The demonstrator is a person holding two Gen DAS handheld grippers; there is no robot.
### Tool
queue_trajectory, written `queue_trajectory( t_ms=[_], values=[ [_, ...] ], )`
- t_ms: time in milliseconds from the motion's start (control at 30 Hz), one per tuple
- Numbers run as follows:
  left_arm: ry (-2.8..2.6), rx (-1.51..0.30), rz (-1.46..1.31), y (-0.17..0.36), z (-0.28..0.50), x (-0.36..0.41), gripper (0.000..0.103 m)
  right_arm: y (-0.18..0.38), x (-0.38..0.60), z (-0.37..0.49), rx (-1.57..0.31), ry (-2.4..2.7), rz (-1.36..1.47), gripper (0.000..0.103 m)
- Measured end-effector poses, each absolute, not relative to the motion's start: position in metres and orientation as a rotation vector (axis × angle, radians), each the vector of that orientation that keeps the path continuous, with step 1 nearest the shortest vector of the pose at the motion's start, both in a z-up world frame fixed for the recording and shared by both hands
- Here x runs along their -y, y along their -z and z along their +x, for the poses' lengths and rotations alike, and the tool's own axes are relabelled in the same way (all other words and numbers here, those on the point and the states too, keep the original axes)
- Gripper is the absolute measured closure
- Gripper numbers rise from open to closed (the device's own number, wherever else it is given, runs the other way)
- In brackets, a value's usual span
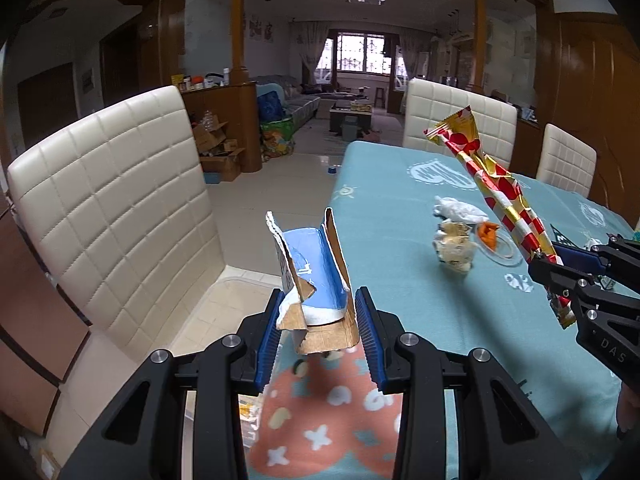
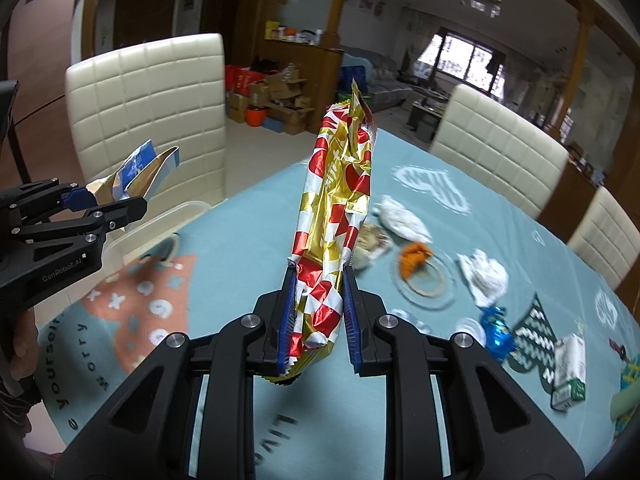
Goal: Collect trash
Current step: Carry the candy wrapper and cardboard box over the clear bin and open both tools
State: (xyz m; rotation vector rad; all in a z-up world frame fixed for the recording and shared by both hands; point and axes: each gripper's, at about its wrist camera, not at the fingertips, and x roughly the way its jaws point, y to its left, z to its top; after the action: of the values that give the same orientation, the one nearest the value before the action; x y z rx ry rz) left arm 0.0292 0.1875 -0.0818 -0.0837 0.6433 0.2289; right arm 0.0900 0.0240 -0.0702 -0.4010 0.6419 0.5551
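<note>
Cardboard scrap (image 1: 316,292) clamped btwn left fingers (image 1: 265,340), gold-red wrapper (image 2: 336,216) btwn right fingers (image 2: 286,320)

Right gripper (image 2: 318,312): we see our blue pads clamped on the lower part of a red, gold and white wrapper (image 2: 340,200), which stands up above the table.
Left gripper (image 2: 106,208): at the left edge, closed on a torn blue and brown carton (image 2: 140,172).
Table (image 2: 240,232): covered with a teal cloth.
Loose trash: crumpled white paper (image 2: 402,218), an orange scrap (image 2: 414,258), another white wad (image 2: 484,276), a blue foil piece (image 2: 496,330), a small green and white box (image 2: 568,372).
Clear container (image 2: 160,222): at the table's left edge, under the left gripper.
Chairs (image 2: 148,100): cream, quilted, around the table.
</note>
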Motion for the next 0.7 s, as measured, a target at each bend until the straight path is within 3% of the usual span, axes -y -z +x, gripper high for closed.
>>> queue_trajectory(
  t_ms=[500,633,700],
  values=[
    [-0.3,-0.664,-0.128,0.095,0.022,-0.233,0.067,0.078,-0.091,0.087,-0.636,-0.658,-0.474,0.078],
    [-0.305,-0.668,-0.136,0.097,0.025,-0.238,0.064,0.082,-0.101,0.09,-0.642,-0.674,-0.484,0.078],
    [-0.303,-0.667,-0.144,0.098,0.027,-0.24,0.056,0.085,-0.106,0.09,-0.644,-0.678,-0.491,0.078]
  ],
)
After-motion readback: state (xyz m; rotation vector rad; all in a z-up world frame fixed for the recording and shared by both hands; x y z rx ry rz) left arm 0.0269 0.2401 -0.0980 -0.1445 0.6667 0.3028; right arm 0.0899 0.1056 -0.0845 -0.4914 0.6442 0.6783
